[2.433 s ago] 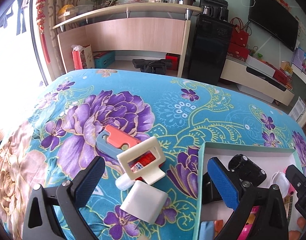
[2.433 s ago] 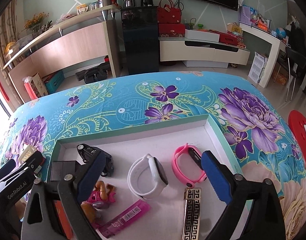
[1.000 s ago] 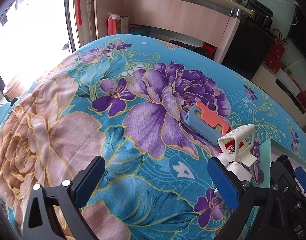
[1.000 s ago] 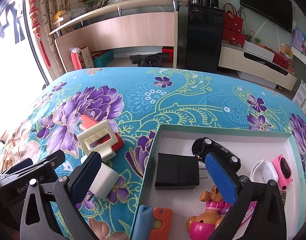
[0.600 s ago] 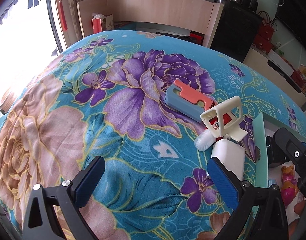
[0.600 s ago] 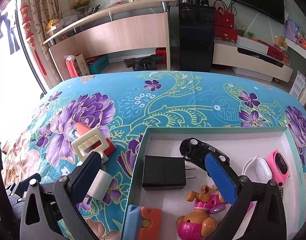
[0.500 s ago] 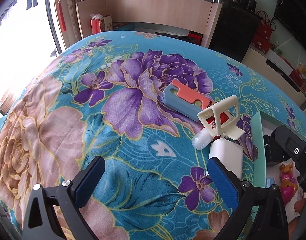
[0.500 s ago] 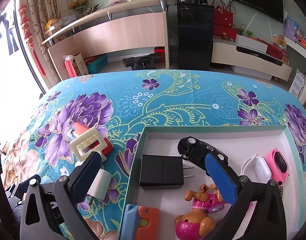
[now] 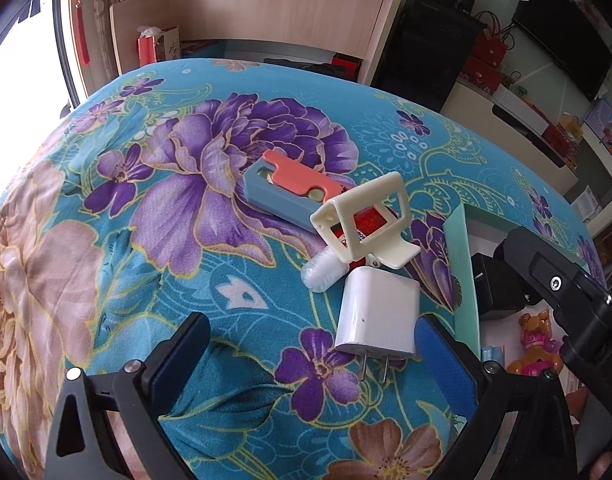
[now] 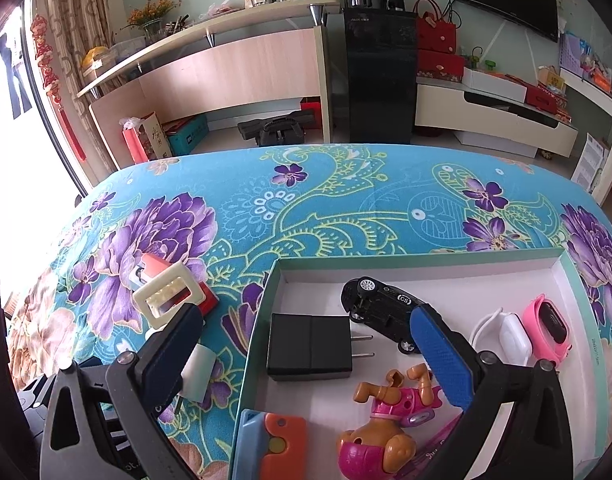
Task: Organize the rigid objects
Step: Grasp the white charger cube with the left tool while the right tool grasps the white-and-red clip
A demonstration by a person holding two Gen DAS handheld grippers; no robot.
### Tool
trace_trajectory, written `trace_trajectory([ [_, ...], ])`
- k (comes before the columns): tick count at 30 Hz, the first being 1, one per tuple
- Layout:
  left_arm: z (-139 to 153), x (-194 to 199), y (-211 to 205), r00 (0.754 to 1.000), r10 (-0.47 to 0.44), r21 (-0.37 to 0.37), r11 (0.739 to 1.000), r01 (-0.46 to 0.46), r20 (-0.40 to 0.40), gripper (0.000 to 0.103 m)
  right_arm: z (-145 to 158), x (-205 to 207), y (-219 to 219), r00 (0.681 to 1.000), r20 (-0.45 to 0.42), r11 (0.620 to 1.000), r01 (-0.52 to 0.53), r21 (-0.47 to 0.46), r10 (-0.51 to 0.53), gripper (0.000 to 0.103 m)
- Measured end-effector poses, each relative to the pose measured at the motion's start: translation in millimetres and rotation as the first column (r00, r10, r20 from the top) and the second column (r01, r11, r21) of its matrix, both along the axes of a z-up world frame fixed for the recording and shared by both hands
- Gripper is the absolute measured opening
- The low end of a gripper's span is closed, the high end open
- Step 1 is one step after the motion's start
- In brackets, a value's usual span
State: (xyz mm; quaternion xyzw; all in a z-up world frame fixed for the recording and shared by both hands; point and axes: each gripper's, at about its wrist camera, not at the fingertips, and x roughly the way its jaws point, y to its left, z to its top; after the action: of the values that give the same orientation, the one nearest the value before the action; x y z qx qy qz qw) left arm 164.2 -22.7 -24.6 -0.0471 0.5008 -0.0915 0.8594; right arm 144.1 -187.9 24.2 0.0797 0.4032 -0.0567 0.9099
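On the floral cloth a white plug charger (image 9: 379,314) lies just ahead of my open left gripper (image 9: 314,354), nearer its right finger. Behind it a cream plastic holder (image 9: 364,216) rests over a red tube with a white cap (image 9: 320,274), and a blue-and-coral box (image 9: 284,190) lies further back. My right gripper (image 10: 306,350) hangs open above the green-rimmed tray (image 10: 262,308). The tray holds a black charger (image 10: 309,347), a black toy car (image 10: 380,308), a toy dog (image 10: 386,424), a blue-orange box (image 10: 270,446), and white and pink watches (image 10: 524,330).
The bed's far edge drops to the floor, with a wooden desk (image 10: 226,68) and a black dispenser cabinet (image 10: 380,76) beyond. A bright window (image 9: 10,36) is at the left. In the left wrist view the right gripper's black body (image 9: 558,292) stands over the tray.
My left gripper has closed in on the white charger, which now lies close in front of its fingers. The right gripper has drifted slightly; tray contents are unchanged.
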Motion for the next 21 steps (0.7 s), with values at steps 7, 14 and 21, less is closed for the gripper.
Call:
trace_trajectory([
  [7, -1.8, -0.4, -14.1, 0.998, -0.053, 0.024, 0.998, 0.053, 0.017, 0.089, -2.6, 1.3, 1.8, 1.0, -0.009, 1.0, -0.004, -0.003, 0.004, 0.103],
  [14, 5.4, -3.4, -18.2, 0.994, -0.1, -0.004, 0.995, 0.1, 0.051, 0.064, -4.7, 2.7, 1.7, 1.0, -0.015, 1.0, -0.001, 0.0, 0.001, 0.103],
  [21, 5.5, -2.8, -20.3, 0.992, -0.122, -0.027, 0.992, 0.123, 0.042, 0.051, -5.8, 3.7, 2.9, 1.0, -0.019, 1.0, -0.002, -0.006, 0.002, 0.103],
])
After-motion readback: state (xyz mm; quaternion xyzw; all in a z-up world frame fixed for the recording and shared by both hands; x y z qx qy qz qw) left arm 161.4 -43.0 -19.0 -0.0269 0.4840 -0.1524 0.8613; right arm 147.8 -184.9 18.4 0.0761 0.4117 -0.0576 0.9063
